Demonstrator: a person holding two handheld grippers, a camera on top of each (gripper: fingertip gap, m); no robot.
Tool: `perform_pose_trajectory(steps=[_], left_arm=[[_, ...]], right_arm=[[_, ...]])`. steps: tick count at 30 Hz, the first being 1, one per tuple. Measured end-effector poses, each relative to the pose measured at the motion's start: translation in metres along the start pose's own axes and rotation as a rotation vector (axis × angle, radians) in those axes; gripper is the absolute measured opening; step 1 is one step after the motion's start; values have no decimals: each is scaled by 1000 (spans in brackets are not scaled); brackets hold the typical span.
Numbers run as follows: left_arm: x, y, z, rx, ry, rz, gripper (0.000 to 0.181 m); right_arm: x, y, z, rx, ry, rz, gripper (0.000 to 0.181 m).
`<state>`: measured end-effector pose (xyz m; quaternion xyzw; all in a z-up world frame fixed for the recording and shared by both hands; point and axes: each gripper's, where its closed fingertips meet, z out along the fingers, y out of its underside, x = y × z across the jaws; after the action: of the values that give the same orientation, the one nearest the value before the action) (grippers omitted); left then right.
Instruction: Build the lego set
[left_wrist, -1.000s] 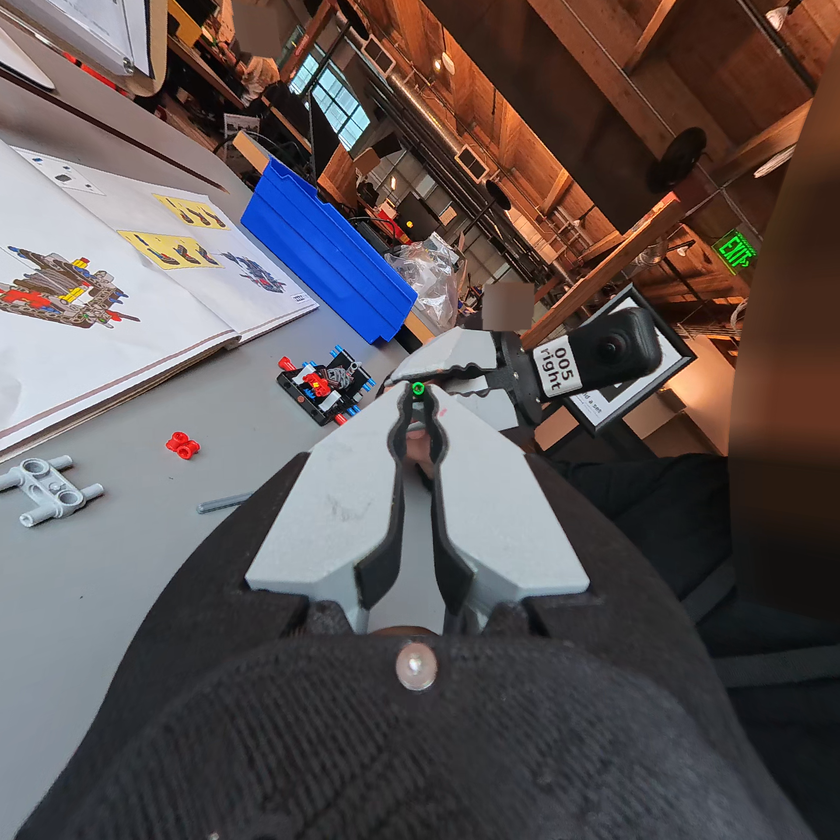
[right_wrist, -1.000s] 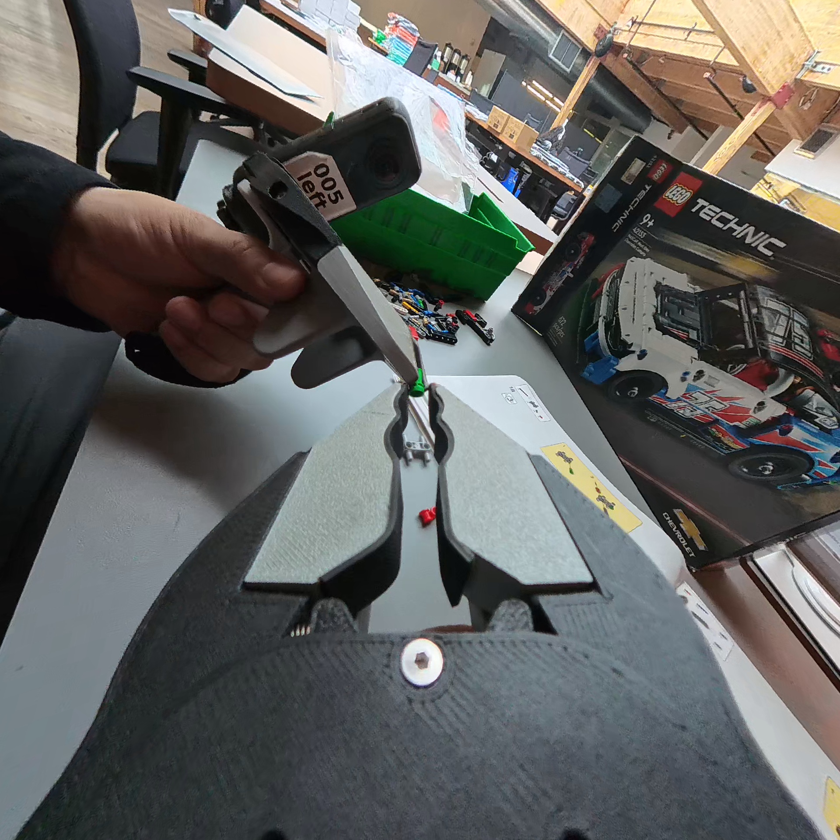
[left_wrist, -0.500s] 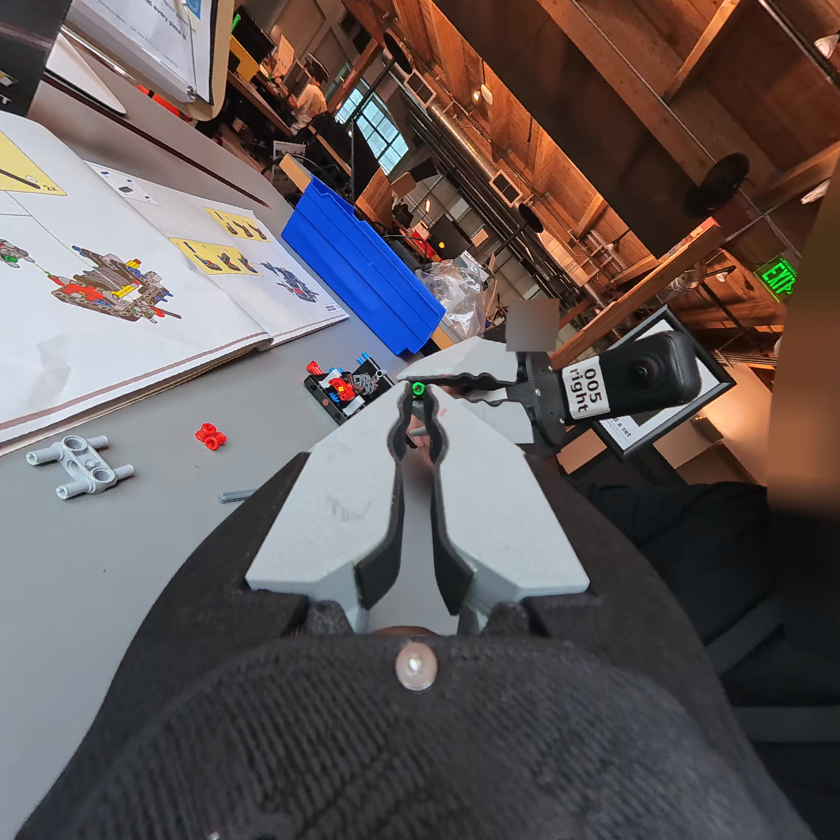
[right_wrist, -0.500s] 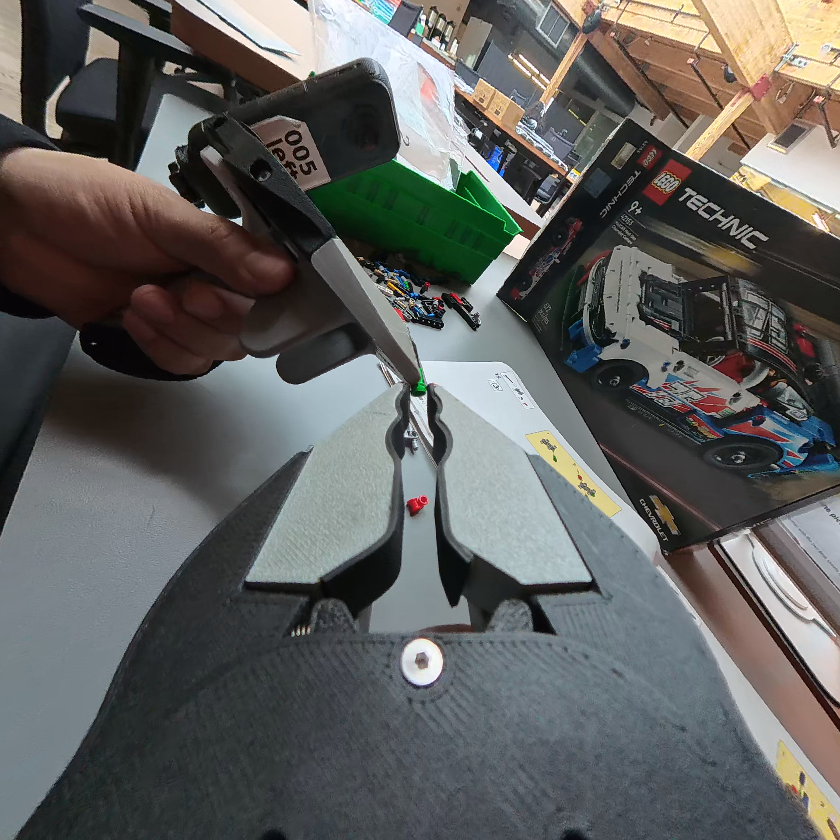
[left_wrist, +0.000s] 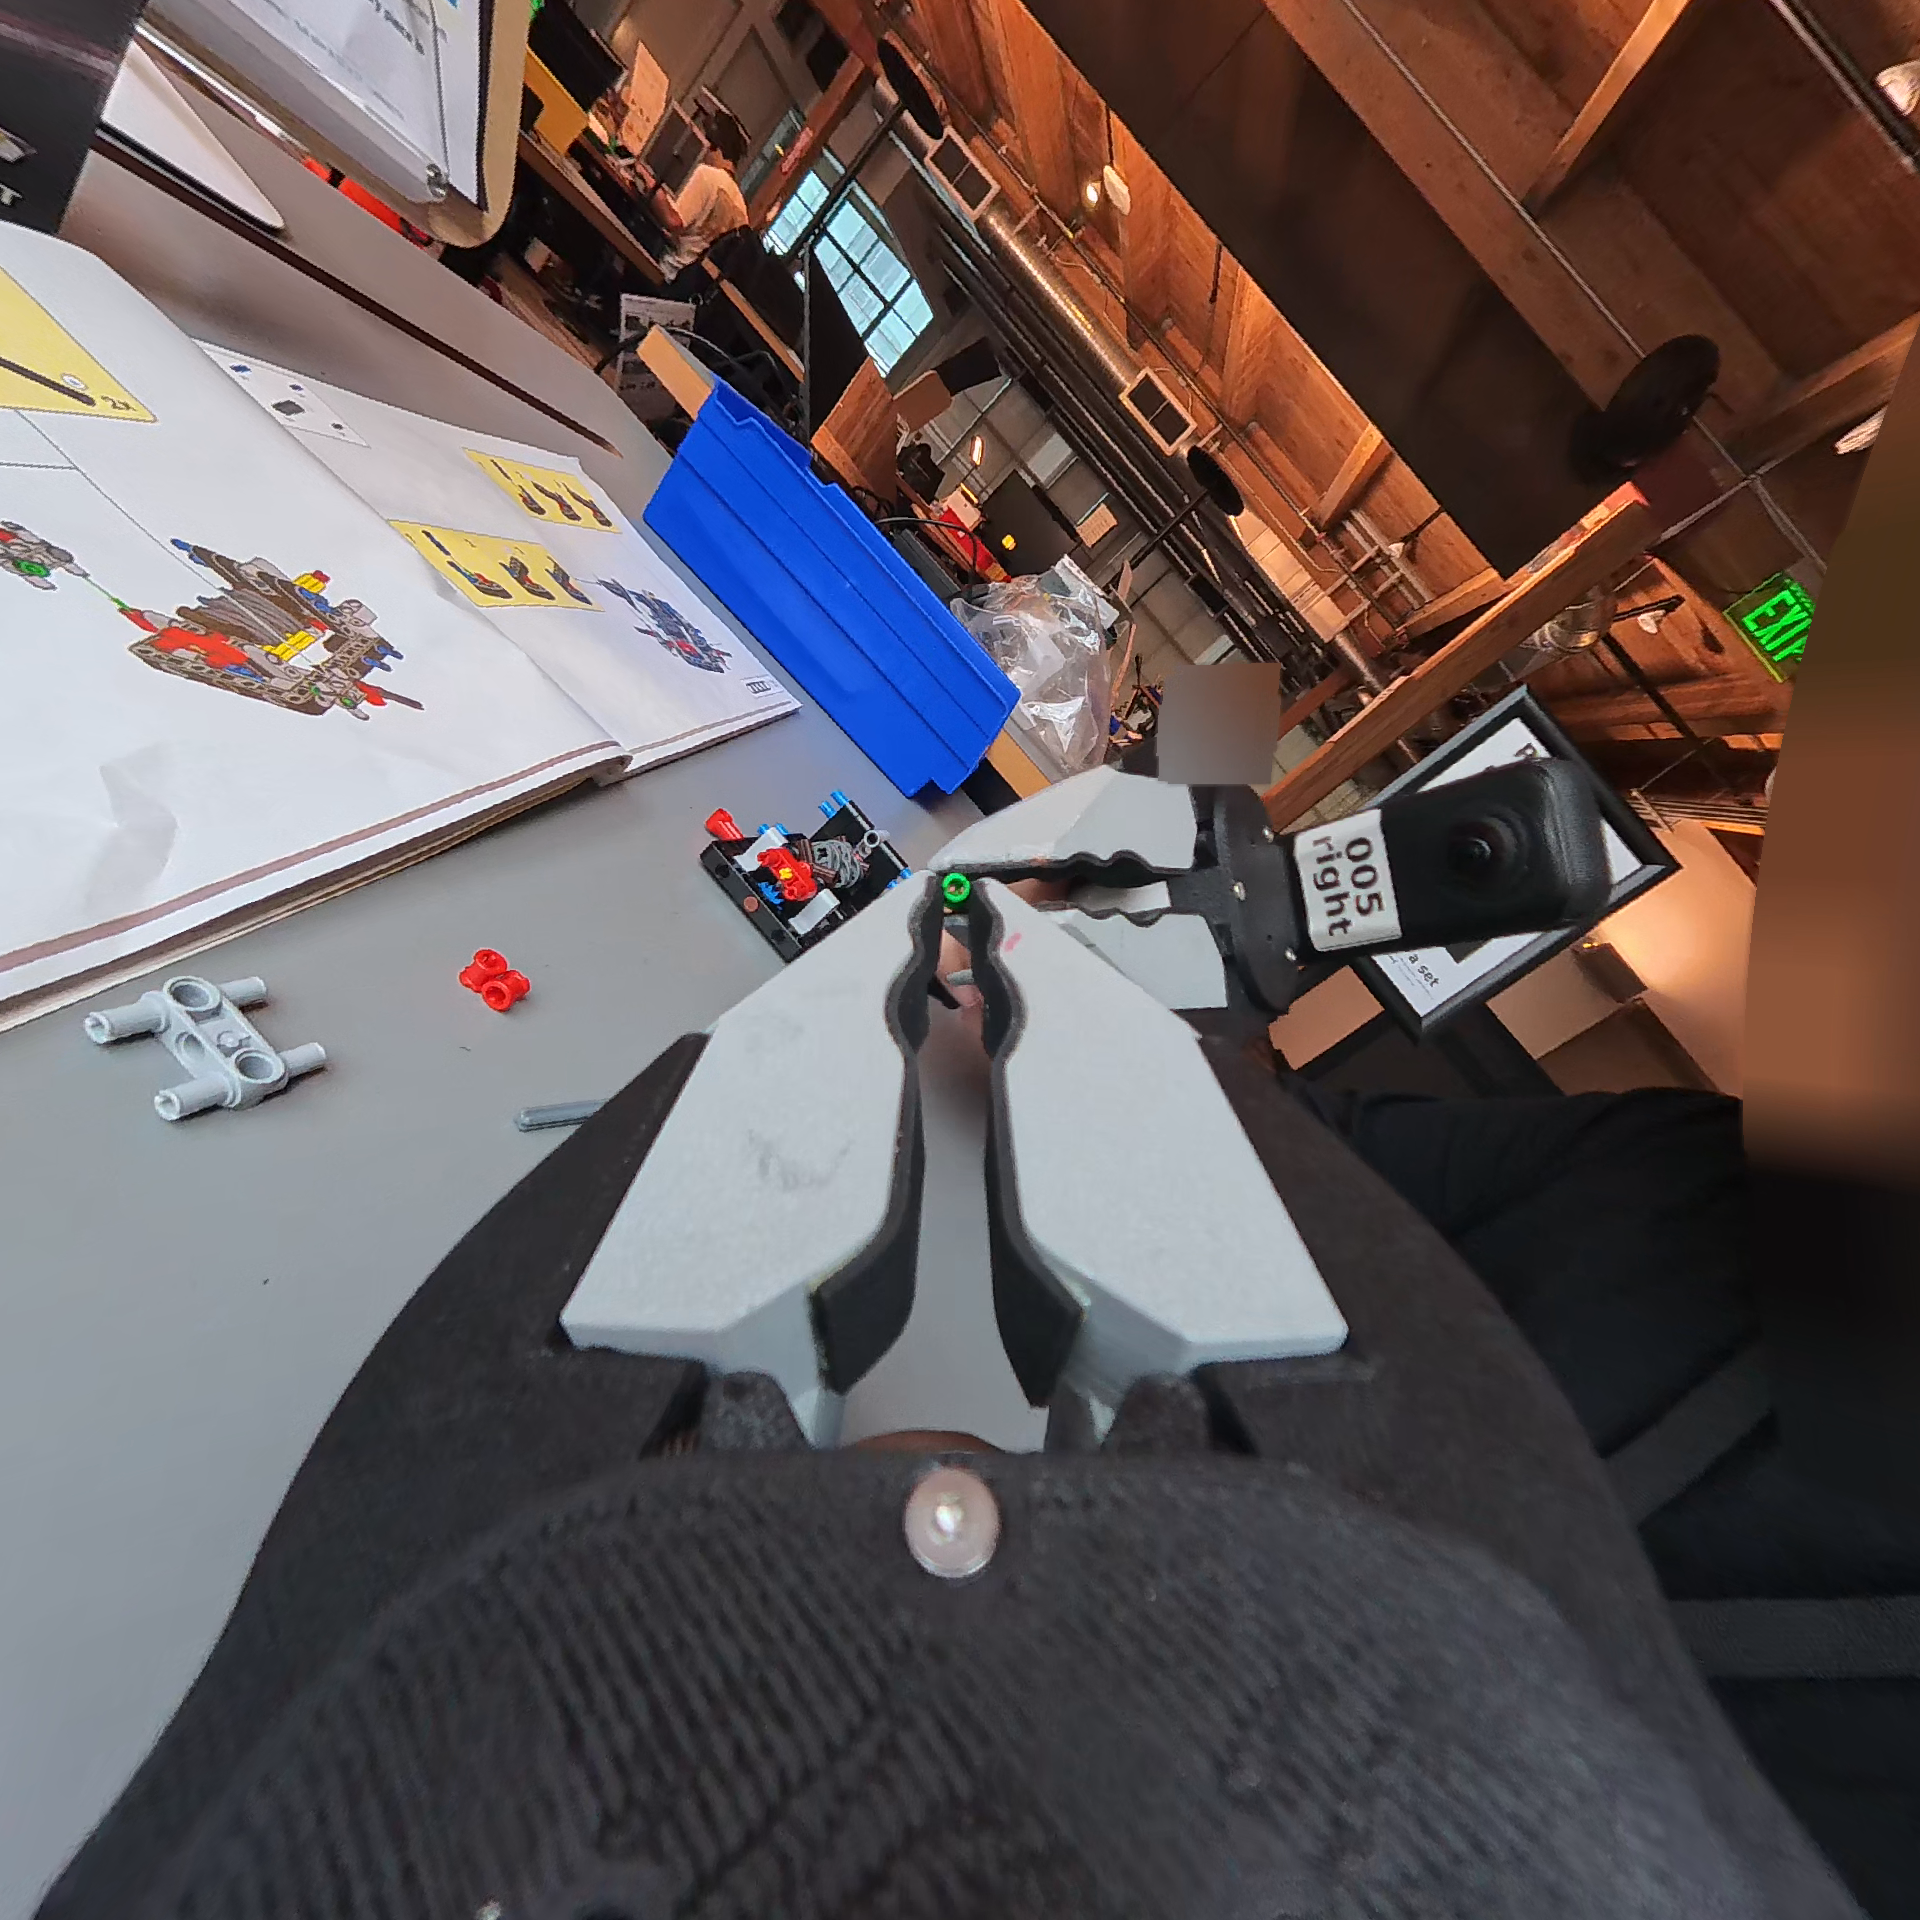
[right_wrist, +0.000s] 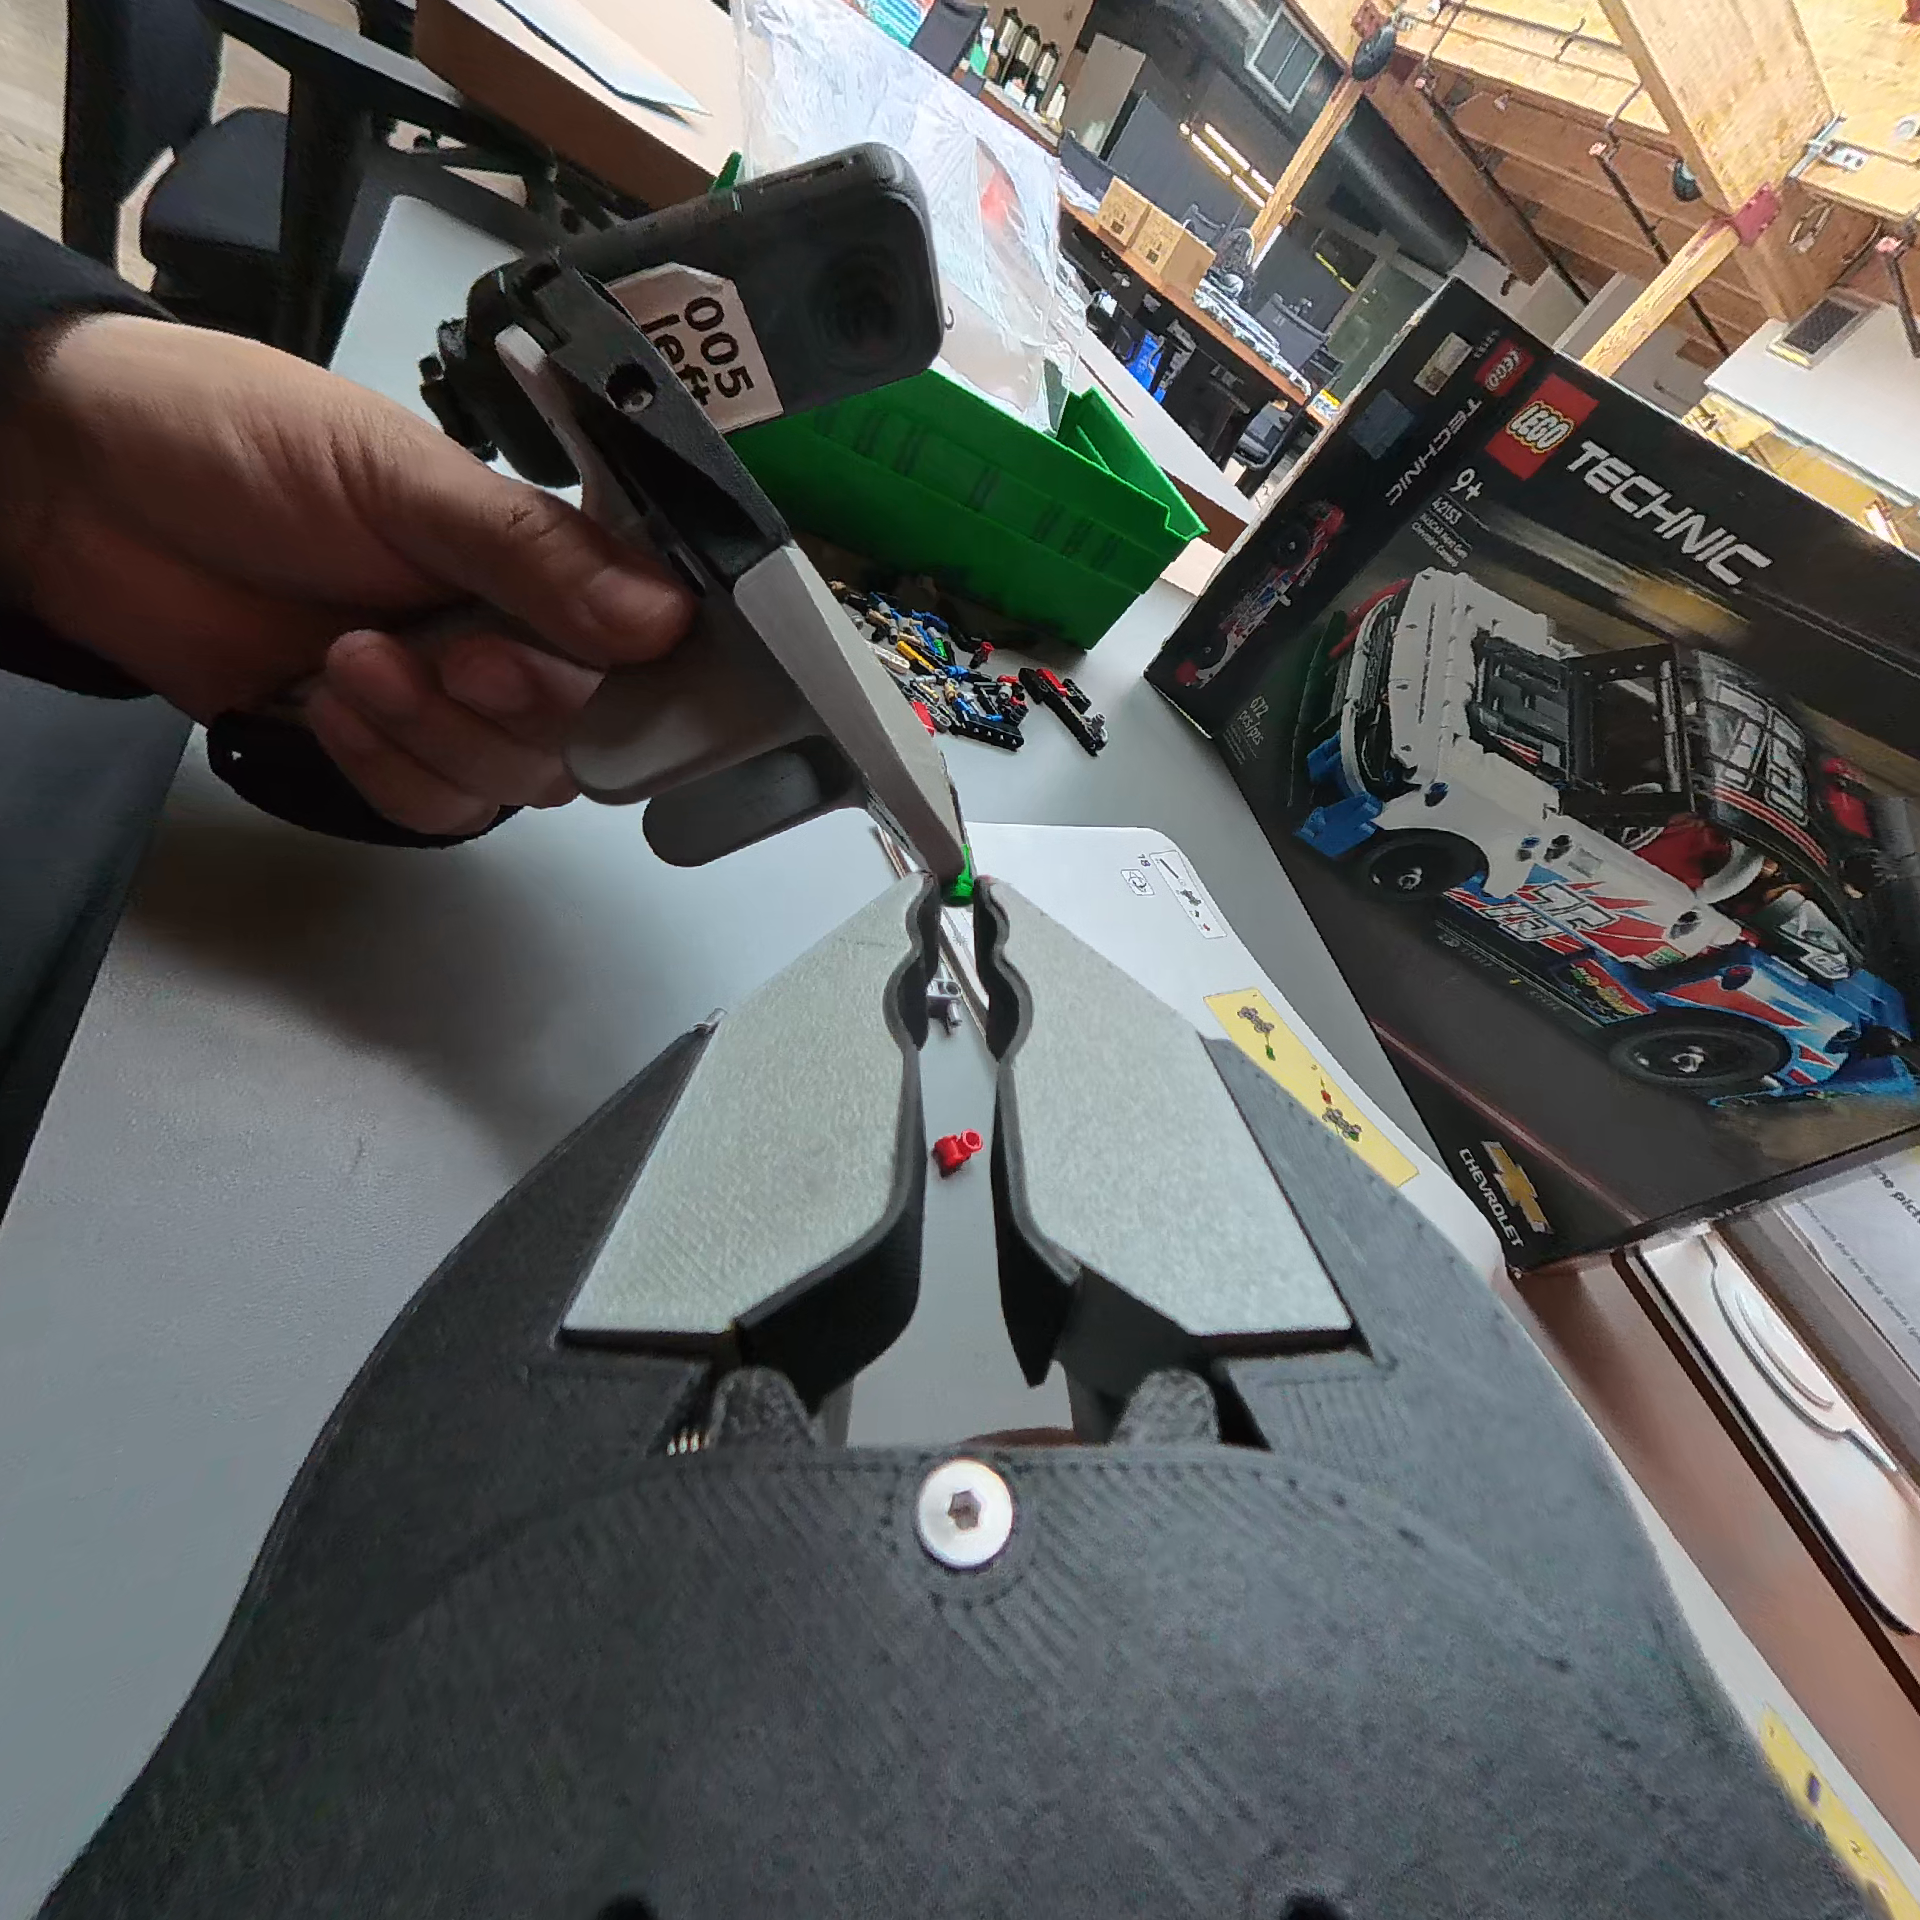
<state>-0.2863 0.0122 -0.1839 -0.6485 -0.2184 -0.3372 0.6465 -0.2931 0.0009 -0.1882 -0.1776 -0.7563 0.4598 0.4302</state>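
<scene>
A small green ring-shaped piece (left_wrist: 954, 888) sits between the tips of my left gripper (left_wrist: 954, 902), which is shut on it above the grey table (left_wrist: 260, 1299). My right gripper (left_wrist: 940, 864) comes in from the right, jaws closed, tip at the same piece. In the right wrist view the green piece (right_wrist: 958, 888) sits between the tips of my right gripper (right_wrist: 954, 891), with the left gripper (right_wrist: 940, 847) pinching it from above. A thin grey rod seems to run back from it between the right fingers. A partly built black, red and blue assembly (left_wrist: 805, 873) lies just beyond.
The open instruction booklet (left_wrist: 312, 623) lies to the left, with a grey connector (left_wrist: 203, 1029), a red piece (left_wrist: 494, 979) and a grey axle (left_wrist: 556, 1114) near it. A blue bin (left_wrist: 831, 613) stands behind. There are also a green bin (right_wrist: 987, 520), loose parts (right_wrist: 956, 675) and the set's box (right_wrist: 1558, 779). Only a small space, under 4 cm, lies between the two pairs of fingers. The grey connector (left_wrist: 203, 1029) is about equally far from each gripper, around 12 centimetres.
Both grippers stay joined at the green piece. They have shifted together a little over the table, so more of the booklet shows in the left wrist view. No grip has changed.
</scene>
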Motion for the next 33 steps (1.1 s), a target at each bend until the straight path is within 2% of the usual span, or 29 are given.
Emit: perform_pose_trajectory(steps=[4, 7, 11, 14, 16, 18, 33], left_arm=[[-6, 2, -7, -97, -41, 54, 5], [-11, -3, -26, -214, -150, 354, 7], [-23, 9, -37, -436, -289, 707, 9], [-30, 24, -39, -562, -339, 863, 14], [-31, 29, -37, -580, -353, 931, 13], [-28, 35, -35, -595, -337, 980, 4], [-26, 46, -34, -652, -336, 1033, 1]], right_arm=[[-4, 3, 2, -14, -31, -1, 2], [-9, 5, 3, -16, -69, -1, 3], [-19, 11, 7, -42, -129, -2, 3], [-26, 15, 9, -57, -161, -12, 3], [-31, 16, 10, -61, -189, -16, 3], [-33, 18, 10, -74, -195, -35, 3], [-49, 26, 13, -109, -247, -121, 3]])
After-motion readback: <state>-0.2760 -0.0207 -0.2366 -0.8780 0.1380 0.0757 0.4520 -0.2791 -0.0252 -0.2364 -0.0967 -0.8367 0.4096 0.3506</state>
